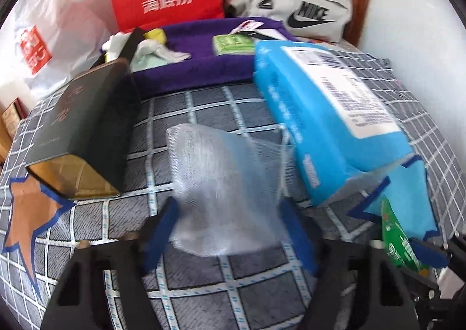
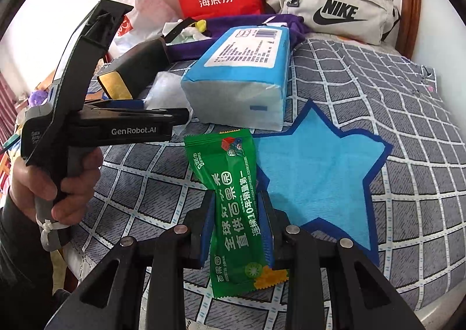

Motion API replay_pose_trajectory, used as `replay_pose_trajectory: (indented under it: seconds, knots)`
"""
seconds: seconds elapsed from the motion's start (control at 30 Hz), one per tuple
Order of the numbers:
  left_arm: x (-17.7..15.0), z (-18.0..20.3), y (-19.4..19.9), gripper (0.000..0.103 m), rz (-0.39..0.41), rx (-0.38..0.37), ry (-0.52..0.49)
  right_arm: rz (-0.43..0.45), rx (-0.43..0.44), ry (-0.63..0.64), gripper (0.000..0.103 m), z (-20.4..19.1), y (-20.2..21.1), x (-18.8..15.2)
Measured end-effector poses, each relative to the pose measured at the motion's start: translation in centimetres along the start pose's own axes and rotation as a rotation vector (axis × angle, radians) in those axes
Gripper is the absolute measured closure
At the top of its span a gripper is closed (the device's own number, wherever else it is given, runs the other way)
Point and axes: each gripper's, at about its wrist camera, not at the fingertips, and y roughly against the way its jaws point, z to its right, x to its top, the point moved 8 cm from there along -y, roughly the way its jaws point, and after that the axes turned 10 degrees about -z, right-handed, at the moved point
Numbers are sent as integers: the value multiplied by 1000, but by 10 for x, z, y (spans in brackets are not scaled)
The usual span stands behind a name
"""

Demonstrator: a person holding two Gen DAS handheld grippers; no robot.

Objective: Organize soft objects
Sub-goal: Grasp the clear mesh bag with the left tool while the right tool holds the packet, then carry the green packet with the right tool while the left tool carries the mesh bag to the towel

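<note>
Two risks: the left hand-held gripper (image 1: 230,231), jaws parted around the mesh pouch (image 1: 221,187) beside the tissue pack (image 1: 326,120), may miss it, while the right hand-held gripper (image 2: 237,231), clenched on the green wipes packet (image 2: 236,213), could let it slide.

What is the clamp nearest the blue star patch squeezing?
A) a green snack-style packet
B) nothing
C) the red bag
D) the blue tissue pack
A: the right gripper has its blue pads pressed against both sides of the green packet, beside the blue star patch.
</note>
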Motion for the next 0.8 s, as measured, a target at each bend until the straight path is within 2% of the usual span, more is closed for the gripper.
replay_pose_trajectory:
  seconds: [0.03,0.1,0.2,0.23,0.3,0.5,0.8]
  knots:
    - [0,3,1,53,0,-13,-8,6,-8,4,74,0,3,1]
    - [0,6,3,70,1,-29,-17,21,-15,8,74,-1,9,3]
    - [1,6,4,90,-8,-79,-2,48,-14,7,74,-3,22,6]
    - [1,4,5,92,-16,-107,13,57,-17,8,74,-4,27,8]
    - [2,-1,8,94,-20,-143,43,70,-23,10,74,-3,34,12]
    - [-1,-12,32,95,18,-184,75,102,-43,19,74,-4,51,24]
    - [0,-38,81,95,84,-199,125,125,-40,38,74,-13,61,45]
